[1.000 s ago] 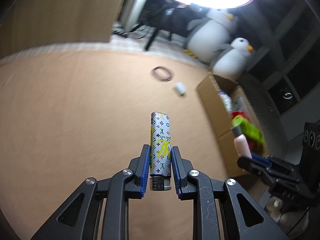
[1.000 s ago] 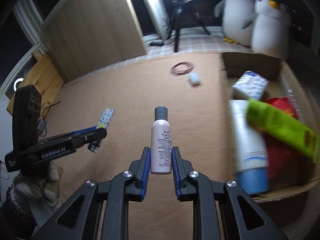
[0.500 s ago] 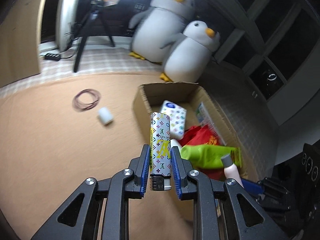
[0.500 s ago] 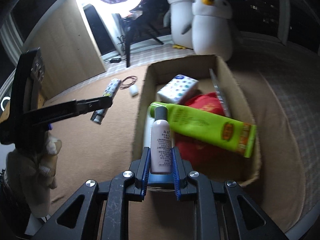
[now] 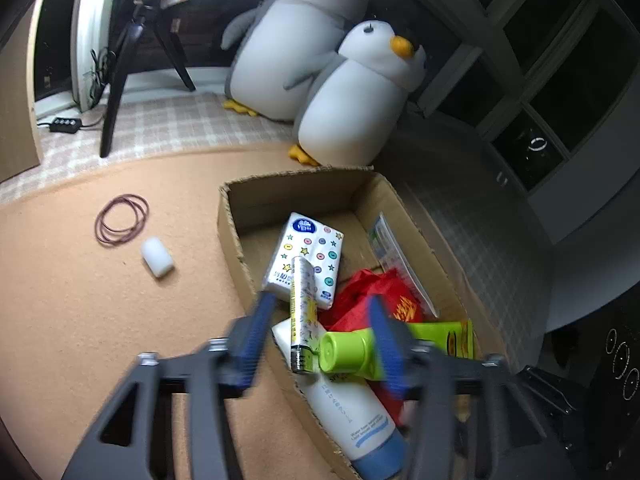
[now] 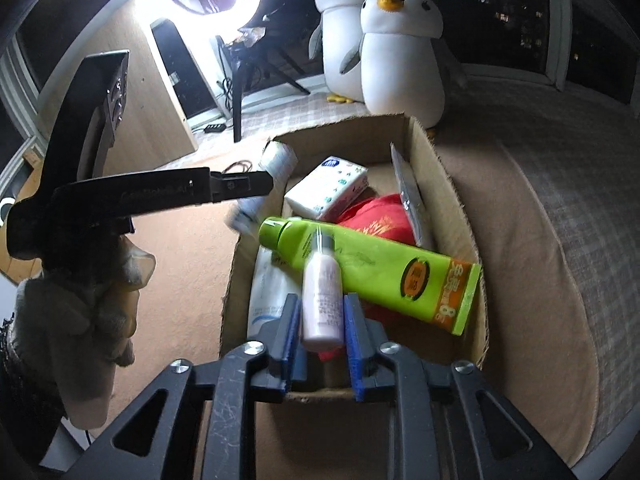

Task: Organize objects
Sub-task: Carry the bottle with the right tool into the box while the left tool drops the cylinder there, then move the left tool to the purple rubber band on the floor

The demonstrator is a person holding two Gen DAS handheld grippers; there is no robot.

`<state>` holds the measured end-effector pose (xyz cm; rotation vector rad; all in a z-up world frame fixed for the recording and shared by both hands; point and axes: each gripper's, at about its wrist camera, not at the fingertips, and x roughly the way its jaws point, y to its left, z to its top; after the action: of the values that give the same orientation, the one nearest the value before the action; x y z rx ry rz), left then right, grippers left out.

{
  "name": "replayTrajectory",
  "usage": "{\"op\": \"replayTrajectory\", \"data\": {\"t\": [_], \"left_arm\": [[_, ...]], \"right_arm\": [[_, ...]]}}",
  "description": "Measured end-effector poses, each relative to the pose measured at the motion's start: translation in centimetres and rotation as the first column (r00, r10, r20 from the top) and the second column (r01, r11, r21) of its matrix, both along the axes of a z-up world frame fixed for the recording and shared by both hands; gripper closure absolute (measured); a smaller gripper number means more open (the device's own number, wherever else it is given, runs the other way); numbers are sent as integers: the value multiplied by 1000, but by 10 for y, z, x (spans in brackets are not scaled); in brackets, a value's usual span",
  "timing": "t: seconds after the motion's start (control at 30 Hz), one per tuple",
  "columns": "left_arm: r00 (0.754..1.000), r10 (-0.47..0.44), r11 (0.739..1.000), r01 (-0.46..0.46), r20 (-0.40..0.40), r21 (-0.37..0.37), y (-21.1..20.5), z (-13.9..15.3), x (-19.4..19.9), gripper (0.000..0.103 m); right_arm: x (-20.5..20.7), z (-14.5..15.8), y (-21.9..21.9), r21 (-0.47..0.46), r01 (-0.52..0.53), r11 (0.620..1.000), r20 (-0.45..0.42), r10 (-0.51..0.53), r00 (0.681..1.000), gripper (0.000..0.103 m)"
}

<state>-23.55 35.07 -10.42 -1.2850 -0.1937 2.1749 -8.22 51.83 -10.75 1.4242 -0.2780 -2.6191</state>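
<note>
My left gripper (image 5: 320, 316) is open above the cardboard box (image 5: 230, 224). The patterned lighter (image 5: 303, 312) is free between its spread fingers and lies on the things in the box. My right gripper (image 6: 322, 328) has its jaws slightly apart around the small pink bottle (image 6: 322, 296), which looks loose over the box (image 6: 456, 200). In the box lie a green tube (image 6: 384, 272), a white-and-blue tube (image 5: 348, 408), a tissue pack (image 5: 308, 256) and a red bag (image 5: 376, 296). The left gripper shows in the right wrist view (image 6: 240, 186).
A ring of rubber bands (image 5: 122, 224) and a small white cap (image 5: 157, 257) lie on the tan mat left of the box. Two plush penguins (image 5: 352, 96) stand behind the box. A tripod (image 5: 124, 72) stands at the back left.
My left gripper opened and let the lighter drop into the box. My right gripper moved in over the box and its jaws widened around the pink bottle.
</note>
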Motion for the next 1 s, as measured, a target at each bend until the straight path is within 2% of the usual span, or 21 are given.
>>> {"op": "replayTrajectory", "data": {"t": [0.03,0.07,0.3,0.57,0.8,1.0], "left_arm": [[1000,1,1000,-1,-8,-6,-1,1,0,45],[1000,4,1000,-5,-10,-8,-4,2,0,45],[999,46,998,-47,-30,-33,-36,3,1,45],[990,135,986,-137,-27,-99,-99,-7,-1,45],[966,255,959,-258,-34,-121,-143,-7,-32,47],[949,315,936,-315,-25,-154,-149,-18,-77,51]], "right_arm": [[0,1,1,-3,6,1000,-6,-6,1000,48],[1,2,1,-4,9,1000,-13,-9,1000,47],[5,0,1,-27,31,999,2,-31,1000,47],[13,0,-8,-33,40,999,12,-39,999,42],[21,7,-24,-79,18,997,0,-18,1000,41],[28,13,-39,-85,-16,996,1,16,1000,41]]}}
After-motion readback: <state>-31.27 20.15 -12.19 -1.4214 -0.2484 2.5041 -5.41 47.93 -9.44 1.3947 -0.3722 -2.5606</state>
